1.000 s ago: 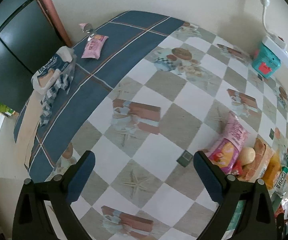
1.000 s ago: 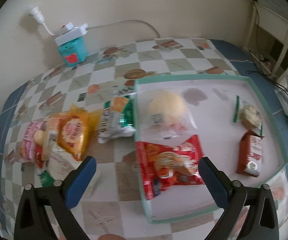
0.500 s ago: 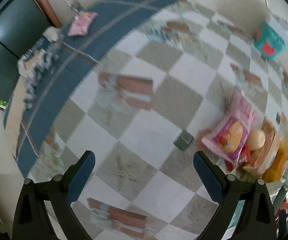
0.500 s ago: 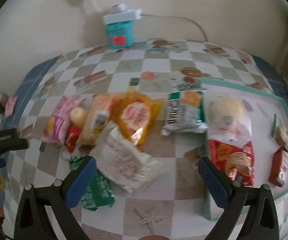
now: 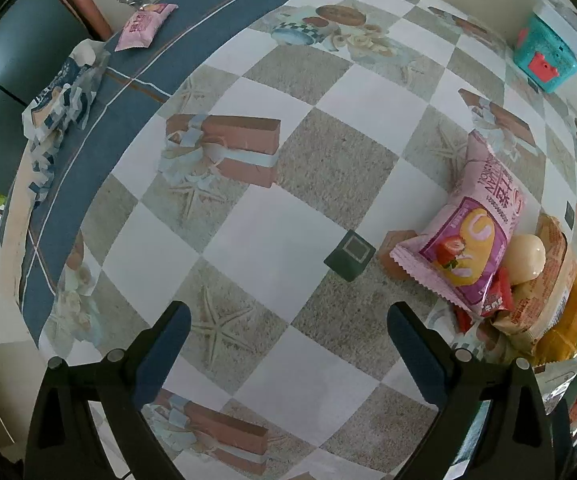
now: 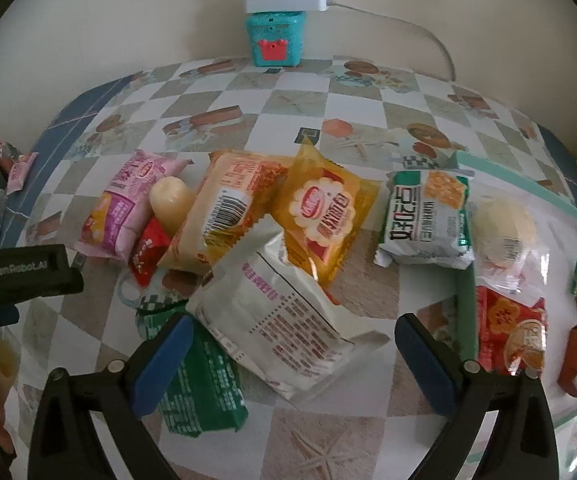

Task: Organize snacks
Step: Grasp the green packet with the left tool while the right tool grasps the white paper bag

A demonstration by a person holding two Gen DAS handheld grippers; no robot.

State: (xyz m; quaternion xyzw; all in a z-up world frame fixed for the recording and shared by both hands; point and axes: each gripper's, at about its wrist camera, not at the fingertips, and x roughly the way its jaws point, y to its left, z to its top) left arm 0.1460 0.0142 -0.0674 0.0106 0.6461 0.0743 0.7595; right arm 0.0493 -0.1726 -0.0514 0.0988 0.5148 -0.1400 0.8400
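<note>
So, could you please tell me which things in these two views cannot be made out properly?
- Green packet, right wrist view: upper part hidden under the white packet.
- Red packet, left wrist view: mostly covered by the pink packet.
- Tray, right wrist view: its right side is cut off by the lens edge.
- Blue-and-white bag, left wrist view: print too small to read.

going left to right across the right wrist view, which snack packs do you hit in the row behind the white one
pink pack → pale roll → orange pack with barcode → yellow pack → green-and-white cracker pack → clear-wrapped bun, inside the tray
</note>
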